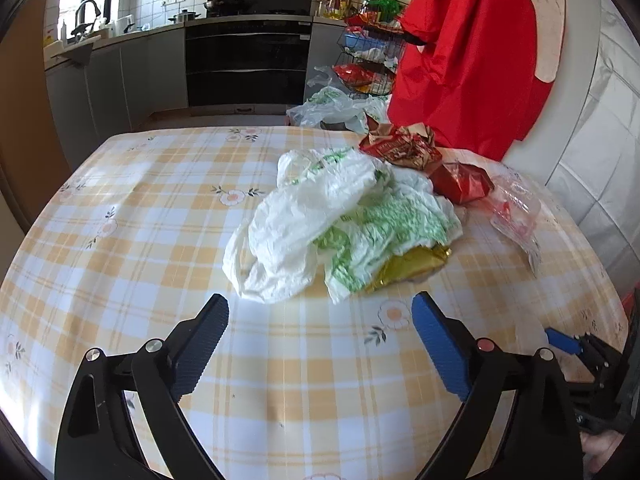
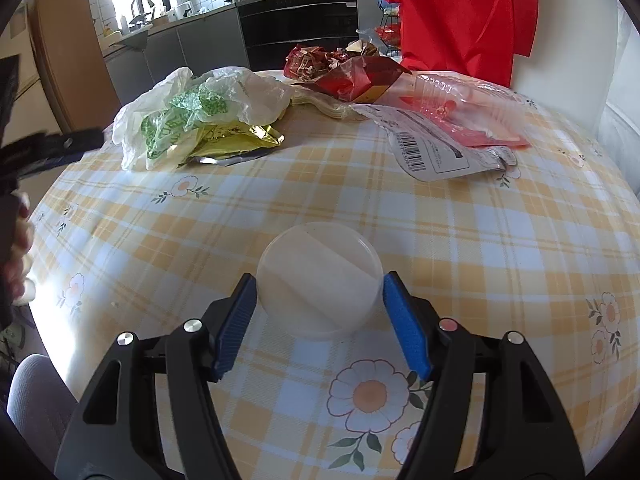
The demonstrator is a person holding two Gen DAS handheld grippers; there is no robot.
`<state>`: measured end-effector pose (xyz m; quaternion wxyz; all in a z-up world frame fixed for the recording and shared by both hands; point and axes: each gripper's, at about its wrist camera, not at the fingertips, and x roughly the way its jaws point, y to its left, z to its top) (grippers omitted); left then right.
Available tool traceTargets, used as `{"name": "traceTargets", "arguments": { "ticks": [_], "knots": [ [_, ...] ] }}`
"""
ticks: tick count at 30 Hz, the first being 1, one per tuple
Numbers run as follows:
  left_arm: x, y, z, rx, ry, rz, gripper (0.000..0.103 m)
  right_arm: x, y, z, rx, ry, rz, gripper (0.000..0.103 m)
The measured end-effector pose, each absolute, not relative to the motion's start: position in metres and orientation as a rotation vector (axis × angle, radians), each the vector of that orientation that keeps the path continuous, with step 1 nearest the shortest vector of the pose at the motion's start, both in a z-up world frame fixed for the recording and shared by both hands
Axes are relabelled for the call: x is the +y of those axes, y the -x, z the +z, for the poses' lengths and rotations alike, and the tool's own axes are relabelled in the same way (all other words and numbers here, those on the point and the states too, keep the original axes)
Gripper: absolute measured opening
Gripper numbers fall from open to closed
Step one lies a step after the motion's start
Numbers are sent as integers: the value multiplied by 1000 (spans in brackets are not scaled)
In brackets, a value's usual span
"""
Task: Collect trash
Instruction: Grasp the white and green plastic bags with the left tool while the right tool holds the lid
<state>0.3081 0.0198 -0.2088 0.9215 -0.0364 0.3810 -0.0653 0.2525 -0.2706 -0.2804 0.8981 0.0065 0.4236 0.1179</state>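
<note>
My right gripper [image 2: 318, 280] is shut on a round translucent plastic lid [image 2: 320, 264] that lies on the checked tablecloth [image 2: 480, 260]; both blue pads press its sides. My left gripper [image 1: 320, 300] stands wide open just above the cloth with nothing between its fingers, a little short of a crumpled white-and-green plastic bag [image 1: 320, 216]. A gold foil wrapper [image 1: 412, 264] pokes out from under that bag. Behind it lie red wrappers [image 1: 460, 184] and a clear plastic package [image 1: 516, 208]. A large red bag [image 1: 472, 48] hangs at the far right.
The table [image 1: 120, 240] ends in a rounded far edge, with kitchen cabinets and an oven [image 1: 248, 64] beyond. A wire rack [image 1: 368, 56] with packets stands behind the red bag. A white padded chair back [image 1: 592, 128] borders the right side. A person's hand [image 2: 18, 248] shows at left.
</note>
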Motion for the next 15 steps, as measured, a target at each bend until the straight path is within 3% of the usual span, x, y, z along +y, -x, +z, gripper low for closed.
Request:
{"name": "traceTargets", "arguments": {
  "ticks": [9, 10, 12, 13, 15],
  "knots": [
    [40, -388, -231, 853, 194, -65, 91, -274, -243, -269, 859, -70, 265, 66],
    [42, -390, -235, 865, 216, -76, 85, -274, -241, -267, 859, -75, 267, 66],
    [40, -387, -240, 889, 210, -95, 39, -275, -237, -264, 855, -84, 271, 66],
    [37, -383, -242, 902, 184, -91, 26, -275, -235, -262, 853, -89, 273, 66],
    [35, -370, -245, 904, 149, -100, 16, -276, -231, -259, 850, -100, 277, 66]
  ]
}}
